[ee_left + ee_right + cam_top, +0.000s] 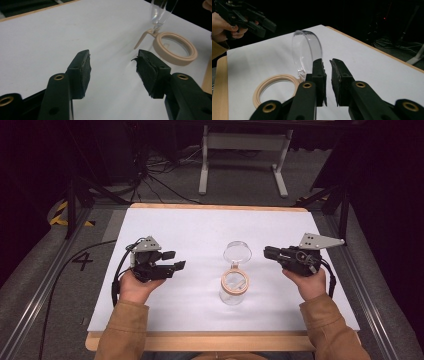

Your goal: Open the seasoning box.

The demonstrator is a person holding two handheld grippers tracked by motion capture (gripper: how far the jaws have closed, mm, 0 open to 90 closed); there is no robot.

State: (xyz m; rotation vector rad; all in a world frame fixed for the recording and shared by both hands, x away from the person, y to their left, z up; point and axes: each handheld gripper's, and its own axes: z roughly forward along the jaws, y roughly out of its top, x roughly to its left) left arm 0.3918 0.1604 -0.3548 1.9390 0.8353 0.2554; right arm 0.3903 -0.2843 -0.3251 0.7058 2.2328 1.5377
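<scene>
A clear glass jar (233,295) stands mid-table with a beige ring (235,273) around its mouth. Its round clear lid (237,252) is hinged open behind it. My left gripper (177,260) hovers left of the jar, jaws open, nothing between them. In the left gripper view the open jaws (113,57) point over the white sheet, with the ring (160,47) and the lid (160,12) at the upper right. My right gripper (266,253) sits right of the lid, apart from it. Its jaws (327,62) stand narrowly open and empty, the lid (305,53) and ring (262,87) just beyond.
A white sheet (200,230) covers the wooden table (200,340). The left gripper (265,28) shows far off in the right gripper view. Beyond the table are a dark floor with cables (165,185) and a white stand (245,142). Metal rails (45,285) flank the table.
</scene>
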